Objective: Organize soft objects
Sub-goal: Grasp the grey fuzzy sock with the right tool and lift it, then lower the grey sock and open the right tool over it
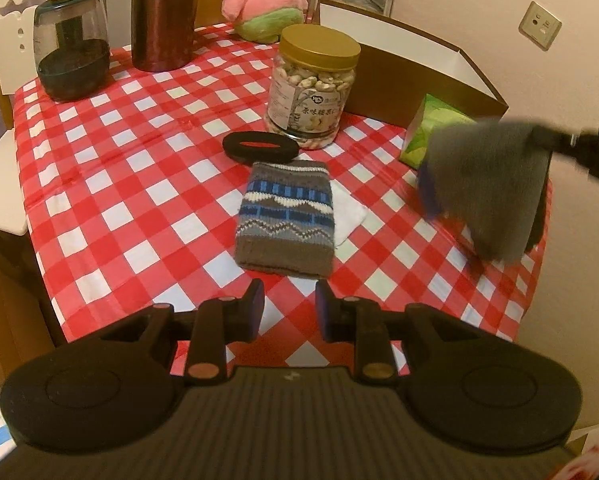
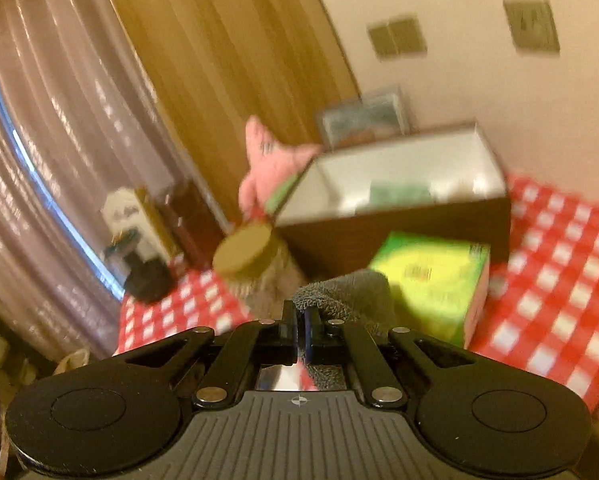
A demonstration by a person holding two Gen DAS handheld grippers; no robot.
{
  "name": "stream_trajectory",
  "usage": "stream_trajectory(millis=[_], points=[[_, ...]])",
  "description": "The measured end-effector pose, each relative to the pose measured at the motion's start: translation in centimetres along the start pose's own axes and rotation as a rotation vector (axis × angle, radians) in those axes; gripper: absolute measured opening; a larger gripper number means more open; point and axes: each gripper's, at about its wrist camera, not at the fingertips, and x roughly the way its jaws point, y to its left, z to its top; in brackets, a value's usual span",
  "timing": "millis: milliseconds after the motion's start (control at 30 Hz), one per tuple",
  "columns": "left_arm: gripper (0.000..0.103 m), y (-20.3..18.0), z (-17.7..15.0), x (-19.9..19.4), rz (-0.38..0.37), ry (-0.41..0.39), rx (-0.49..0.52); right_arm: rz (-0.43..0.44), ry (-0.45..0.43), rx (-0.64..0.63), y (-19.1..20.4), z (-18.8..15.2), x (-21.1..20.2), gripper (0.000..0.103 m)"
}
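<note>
A knitted brown and blue sleeve [image 1: 285, 220] lies flat on the checked tablecloth, just beyond my open, empty left gripper [image 1: 289, 310]. A black soft ring [image 1: 260, 147] lies behind it. A pink plush toy [image 1: 261, 0] sits at the table's far edge, also in the right wrist view [image 2: 265, 168]. My right gripper [image 2: 301, 326] is shut on a grey cloth [image 2: 341, 294], which hangs in the air at the table's right side in the left wrist view [image 1: 489, 184]. The open brown box [image 2: 399, 200] with white inside stands ahead of it.
A nut jar with gold lid [image 1: 313, 88] stands beside the brown box [image 1: 411, 76]. A green carton [image 1: 429, 128] lies in front of the box. A dark glass jar [image 1: 71, 44] and a brown canister [image 1: 163, 12] stand far left. A white cloth [image 1: 349, 210] lies under the sleeve.
</note>
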Motion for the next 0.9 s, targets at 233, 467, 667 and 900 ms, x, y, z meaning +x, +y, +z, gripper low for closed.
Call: stream_trajectory(millis=[233,467,667,900], points=[[0.024,-0.5,-0.1,0.0,0.002,0.005,0.011,0.013,0.272,0.099,-2.1,-4.6,3.5,0.003],[0.024,-1.2,-0.6,0.3,0.009,0.027,0.014,-0.281,0.297,-0.086,-5.0,-5.4,7.7,0.003],[0.024,-2.0,-0.7,0.6,0.009,0.034,0.015,-0.309,0.338,-0.187,-5.2,-8.1,9.6,0.003],[0.024,-3.0,-0.5,1.5,0.003,0.037,0.014,-0.285,0.357,-0.204,-5.1,-7.6,8.9,0.008]])
